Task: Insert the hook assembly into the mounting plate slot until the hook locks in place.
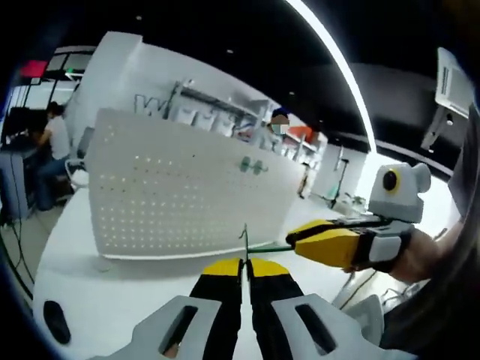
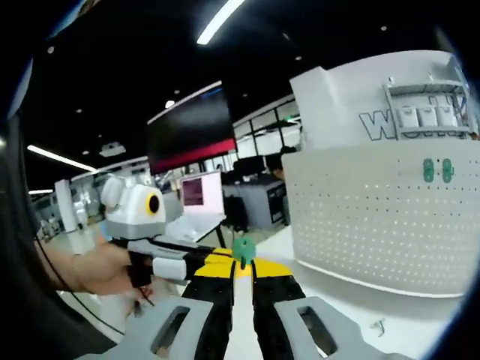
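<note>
A white perforated mounting plate (image 1: 187, 187), dotted with rows of small holes, carries two green hooks (image 2: 437, 169), while beside it each black tool (image 1: 241, 281) has yellow tips above the white desk (image 1: 97, 300).

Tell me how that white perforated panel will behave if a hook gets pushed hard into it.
The white perforated panel looks like a thin sheet standing upright on the table, so a hard push may tip or slide it. Its curved outline is probably the fisheye lens, so it is likely stiff. The green hook in the right gripper looks small and light.
</note>
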